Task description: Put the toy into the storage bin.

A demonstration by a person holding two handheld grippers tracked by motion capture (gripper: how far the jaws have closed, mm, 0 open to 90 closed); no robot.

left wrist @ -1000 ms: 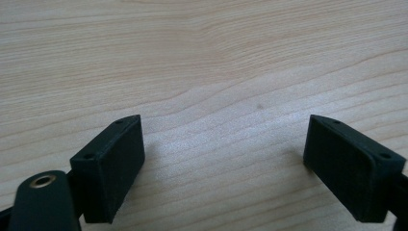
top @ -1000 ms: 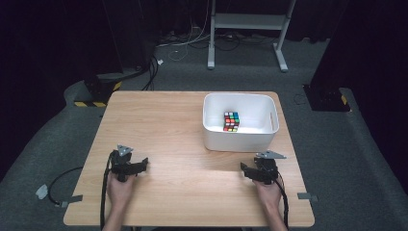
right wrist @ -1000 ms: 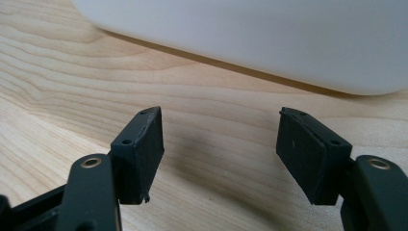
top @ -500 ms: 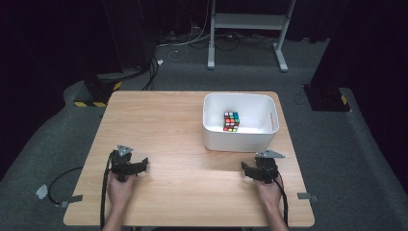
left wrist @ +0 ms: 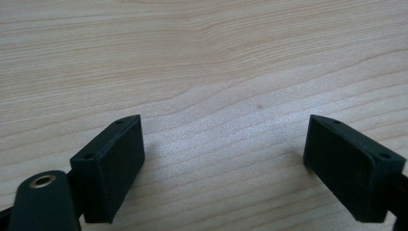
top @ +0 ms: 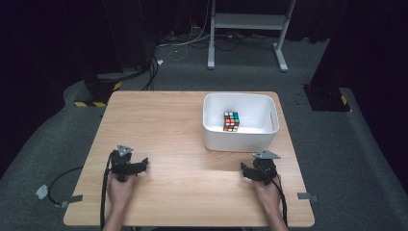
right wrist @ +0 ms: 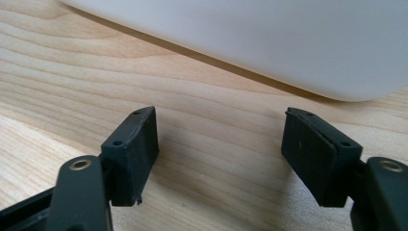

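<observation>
- Dark surroundings are seen behind a wooden table point(top: 192, 120), with grey carpet, loose cables and a white stand's legs at the back
- At the table's near left, the left gripper point(top: 139, 165) is held low over bare wood; in the left gripper view its jaws are spread wide with nothing but wood grain between them point(left wrist: 223, 159)
- That gripper is judged to be parked at a start position, well apart from anything to be handled
- Right of centre, a white bin point(top: 240, 139) is set on the table, and a colour cube point(top: 231, 121) lies inside it, near the middle of the floor, apart from the walls as far as can be told
- The cube is judged to have been put in the bin so that it stays contained and can be reached from above
- At the near right, the right gripper point(top: 246, 172) is held just in front of the bin; its jaws have just been opening and are parted, with nothing between them point(right wrist: 219, 154), and the bin's white wall point(right wrist: 269, 43) is seen close ahead
- This gripper, being nearer the bin, is judged the likelier one for reaching the cube
- No brand, label or writing can be read anywhere
</observation>
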